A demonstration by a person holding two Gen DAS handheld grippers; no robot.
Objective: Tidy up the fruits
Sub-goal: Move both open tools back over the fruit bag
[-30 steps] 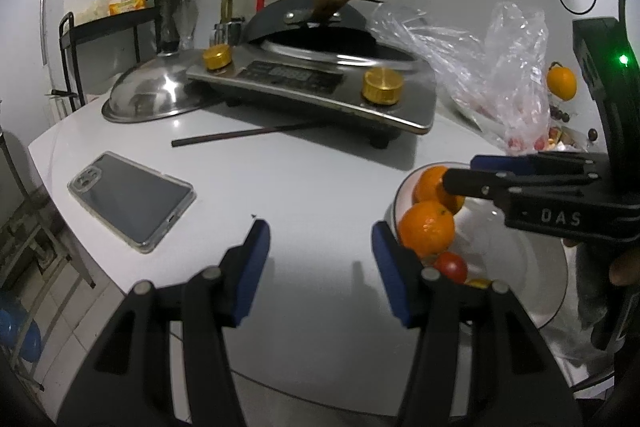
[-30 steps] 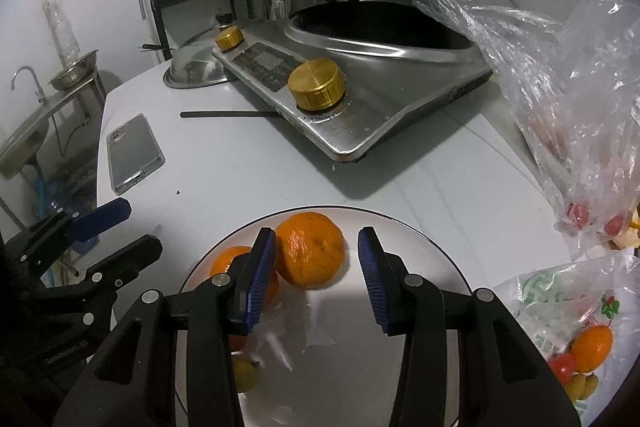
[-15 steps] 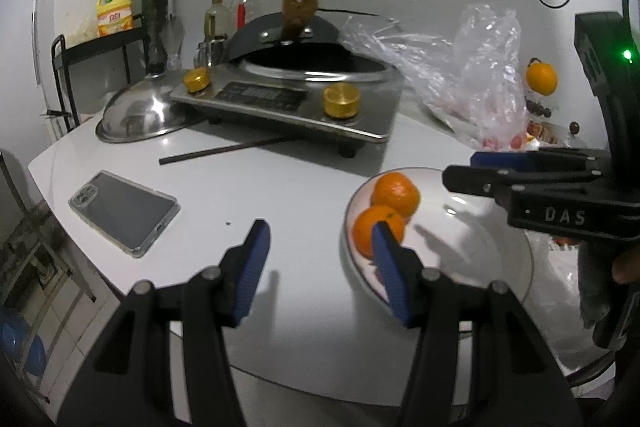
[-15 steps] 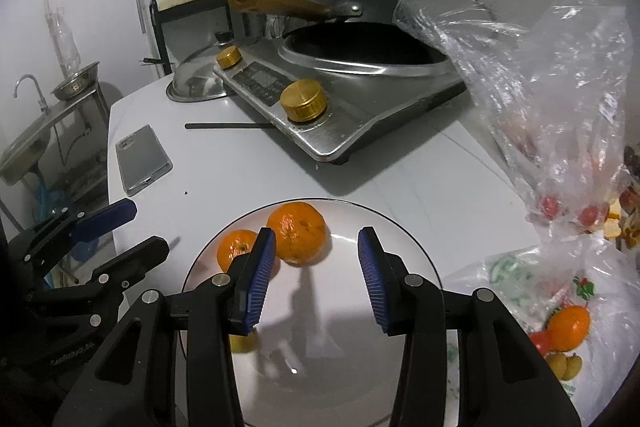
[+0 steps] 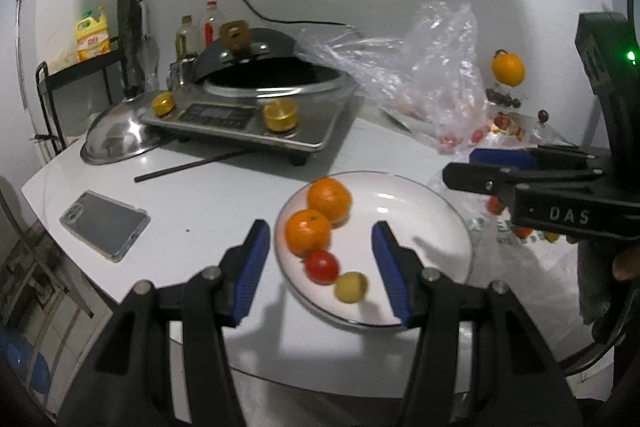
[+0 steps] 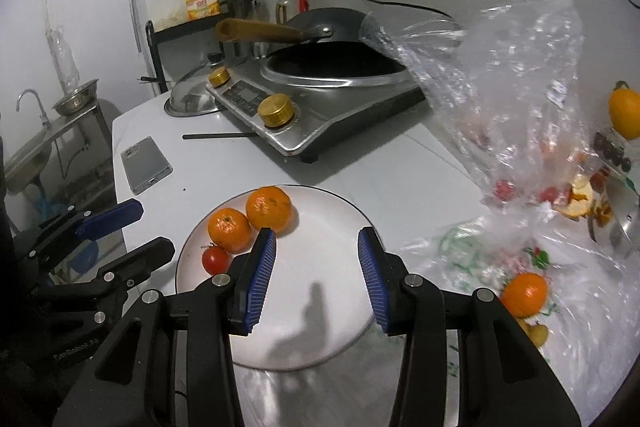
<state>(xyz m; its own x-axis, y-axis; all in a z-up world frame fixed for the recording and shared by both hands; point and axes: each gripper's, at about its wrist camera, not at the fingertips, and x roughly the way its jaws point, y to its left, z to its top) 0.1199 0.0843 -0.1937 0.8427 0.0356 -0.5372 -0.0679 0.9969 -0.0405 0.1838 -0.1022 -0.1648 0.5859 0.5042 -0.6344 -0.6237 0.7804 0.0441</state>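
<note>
A white plate [image 5: 432,215] [image 6: 332,315] on the white table holds two oranges [image 5: 308,231] [image 6: 269,207], a red tomato [image 5: 321,266] [image 6: 215,259] and a small yellow fruit [image 5: 351,287]. My left gripper [image 5: 318,265] is open and empty above the plate's near left side. My right gripper [image 6: 316,277] is open and empty above the plate; it shows at the right of the left wrist view [image 5: 496,169]. A plastic bag [image 6: 532,299] at the right holds another orange [image 6: 525,294] and small fruits.
An induction cooker [image 5: 248,119] with a wok stands at the back, a steel lid [image 5: 116,133] to its left. A black chopstick [image 5: 192,165] and a phone [image 5: 105,225] lie on the table. A crumpled clear bag [image 6: 512,87] is at the right.
Both grippers have pulled back and risen from the plate. The left view has swung right, so the plate now lies between its fingers. Both stay open and empty.
</note>
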